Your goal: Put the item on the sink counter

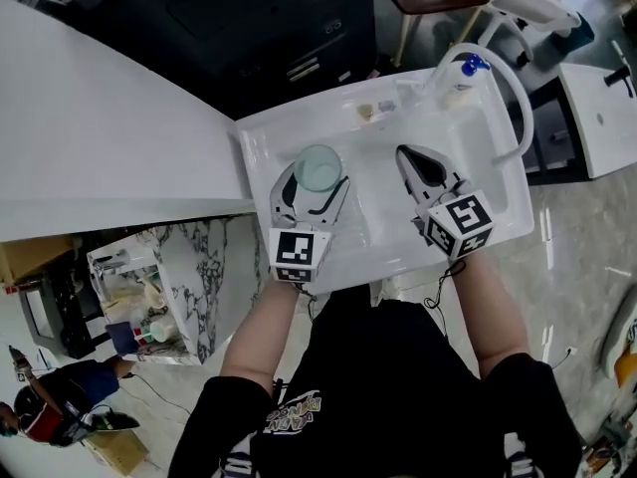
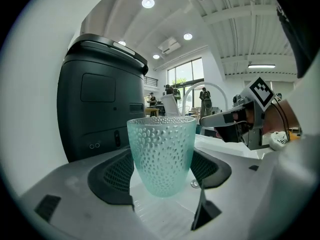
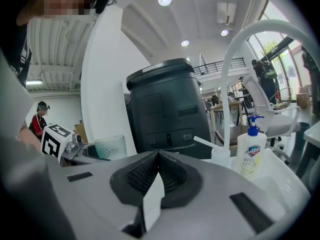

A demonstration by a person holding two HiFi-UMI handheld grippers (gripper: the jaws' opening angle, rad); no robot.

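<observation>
A pale teal dimpled glass cup stands upright between the jaws of my left gripper, which is shut on it above the left part of the white sink basin. In the left gripper view the cup fills the gap between both black pads. My right gripper hovers over the right part of the basin, shut with nothing in it. Its pads meet at the tip. The cup shows to that gripper's left.
A curved white faucet and a soap pump bottle stand at the sink's far right corner. The sink's flat rim runs along the left. A white worktop lies further left. A large dark bin stands behind the sink.
</observation>
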